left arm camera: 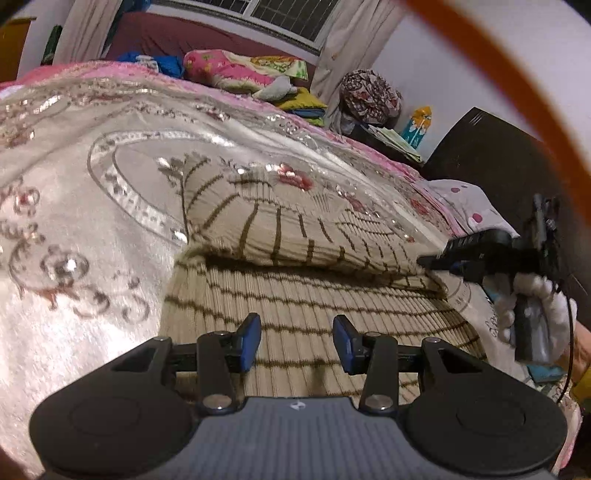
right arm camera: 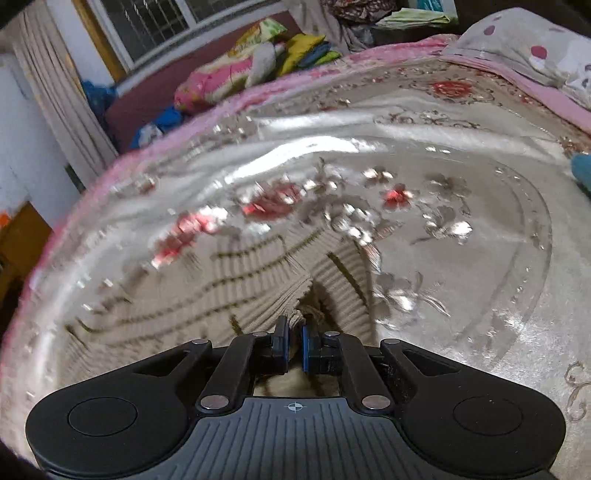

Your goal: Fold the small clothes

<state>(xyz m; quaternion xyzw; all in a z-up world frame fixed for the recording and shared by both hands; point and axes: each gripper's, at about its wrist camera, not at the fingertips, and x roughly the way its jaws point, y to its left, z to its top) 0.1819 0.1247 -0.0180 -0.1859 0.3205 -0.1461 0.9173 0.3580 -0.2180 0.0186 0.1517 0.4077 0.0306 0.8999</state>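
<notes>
Striped beige knit garment (left arm camera: 295, 295), ribbed with thin dark lines, spread on the bed's shiny embroidered cover (left arm camera: 92, 221), toward the near edge of the bed. Far portion of it doubled over the near portion, fold raised as a soft ridge with a shadow beneath. Left hand-held gripper (left arm camera: 296, 341) held low over the near part of the garment, blue pads (left arm camera: 252, 332) standing well apart with nothing pinched between them, only cloth seen through the gap. Right hand-held gripper (right arm camera: 294, 345) closed tight on a bunched edge of the same garment (right arm camera: 229, 295), cloth caught between the nearly touching blue pads (right arm camera: 305, 349) and pulled into ridges that fanned away from the grip. Seen also from the left wrist view at the right side of the fold: right hand-held gripper (left arm camera: 436, 263) held by a hand in a white glove (left arm camera: 535, 317), tip at the garment's folded edge. Right wrist view blurred, details of the cover's flowers smeared. Spotted pillow (left arm camera: 469, 206) near the bed's far right corner. Beyond the far edge of the bed, a pile of pink, yellow and blue bedding (left arm camera: 236, 70) on a maroon surface under a barred window (left arm camera: 288, 14), pale curtains (left arm camera: 354, 48) on both sides.
</notes>
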